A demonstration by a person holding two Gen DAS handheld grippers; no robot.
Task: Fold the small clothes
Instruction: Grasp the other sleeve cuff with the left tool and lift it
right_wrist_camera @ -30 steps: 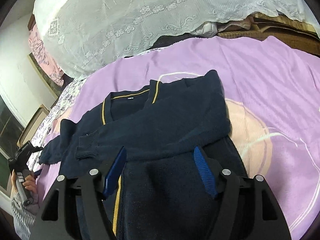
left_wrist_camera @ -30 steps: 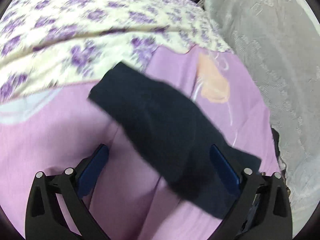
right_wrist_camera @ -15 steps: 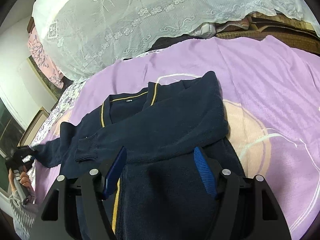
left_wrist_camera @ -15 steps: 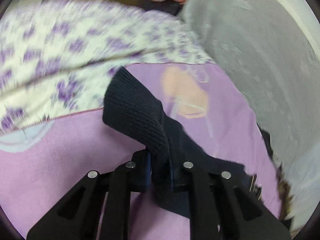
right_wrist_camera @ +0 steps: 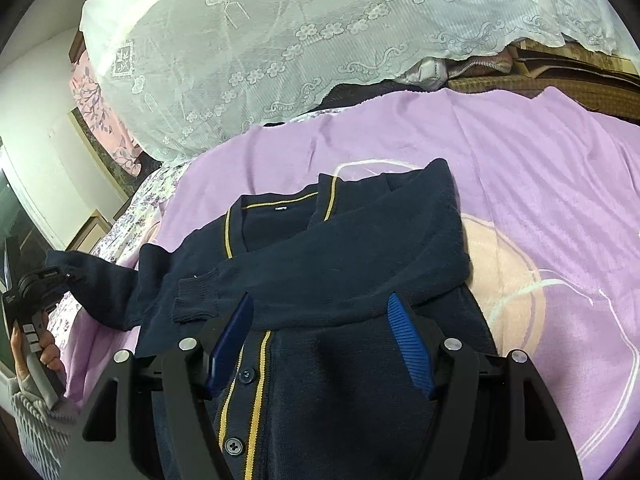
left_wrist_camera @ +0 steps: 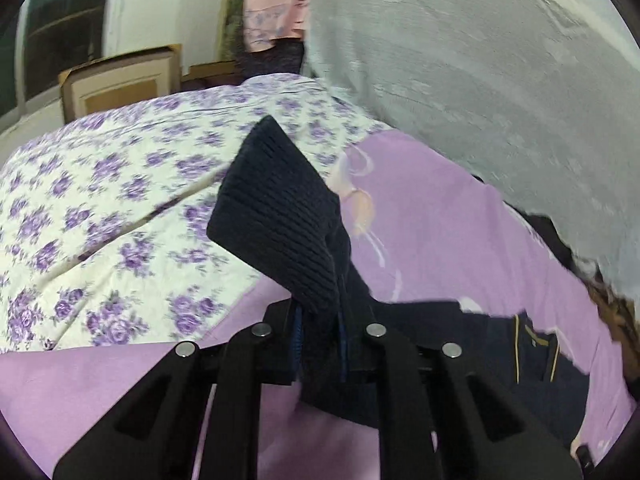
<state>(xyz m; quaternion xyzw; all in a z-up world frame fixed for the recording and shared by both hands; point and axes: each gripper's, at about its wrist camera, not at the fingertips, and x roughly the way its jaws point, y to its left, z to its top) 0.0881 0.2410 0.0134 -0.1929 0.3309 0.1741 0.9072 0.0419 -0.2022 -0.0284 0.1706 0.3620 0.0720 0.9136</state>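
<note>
A navy cardigan (right_wrist_camera: 340, 256) with yellow trim lies on the purple blanket (right_wrist_camera: 520, 152). One sleeve (right_wrist_camera: 320, 280) is folded across its chest. My left gripper (left_wrist_camera: 320, 344) is shut on the ribbed cuff of the other sleeve (left_wrist_camera: 280, 216) and holds it lifted off the bed; it also shows at the left in the right wrist view (right_wrist_camera: 40, 280). My right gripper (right_wrist_camera: 320, 336) is open and hovers over the cardigan's lower front, holding nothing.
A white lace-covered pile (right_wrist_camera: 320, 40) stands behind the cardigan. A floral purple-and-white quilt (left_wrist_camera: 100, 208) lies to the left. A cardboard box (left_wrist_camera: 120, 84) sits beyond the quilt. Brown mats (right_wrist_camera: 560, 80) lie at the far right.
My left gripper closed on the sleeve cuff and lifted it up off the blanket. My right gripper stayed open over the cardigan, almost still.
</note>
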